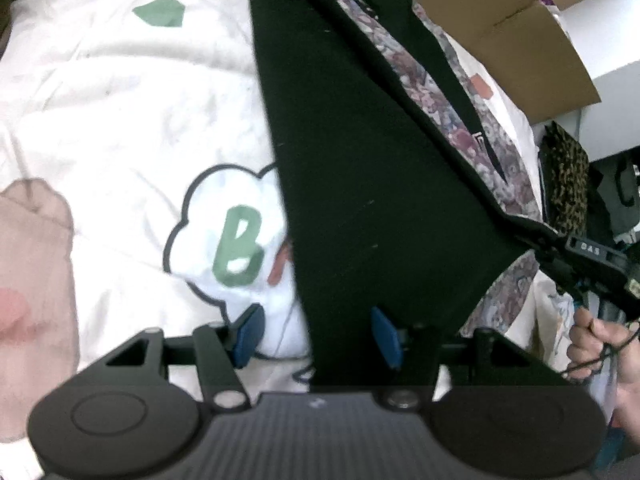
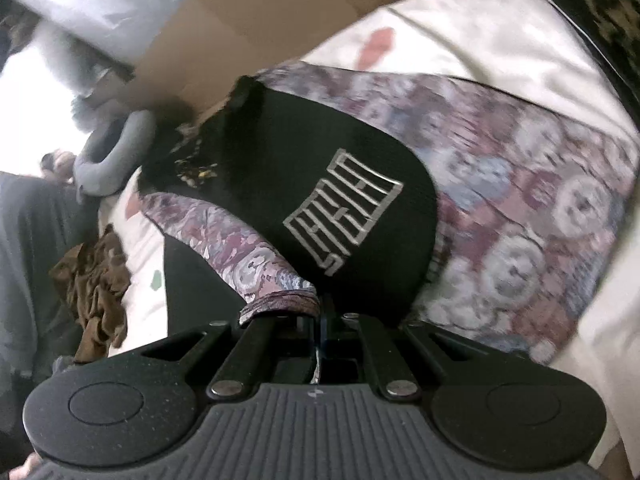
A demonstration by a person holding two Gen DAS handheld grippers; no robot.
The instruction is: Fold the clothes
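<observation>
We have one garment in work, a black top with floral sleeves (image 2: 304,184), and it is part lifted and part resting on the white printed bedsheet (image 1: 120,92). Our right gripper (image 2: 318,320) has its jaws pressed together on the ribbed cuff of a floral sleeve (image 2: 240,240), which comes up from the bed straight into the tongs. Our left gripper (image 1: 316,332) stands with its blue pads well apart; a broad black panel of the same garment (image 1: 360,160) passes over its right-hand finger and runs away to the far right, where the other tool can be seen holding the cloth, so the left tongs grip nothing that we can see. In the right wrist view the chest with its silver line emblem (image 2: 344,212) faces up, and the second floral sleeve (image 2: 520,220) spreads out on the right. We judge the fold to be under way and not finished: no neat rectangle or stacked layers show, the body hangs in a slanted sheet and at least one sleeve is out to the side. What seems left is bringing the sleeves over the body and doubling the body. A crumpled brown garment (image 2: 96,280) lies on the near left of the bed, unfolded; a cardboard box (image 1: 500,12) stands at the far side.
</observation>
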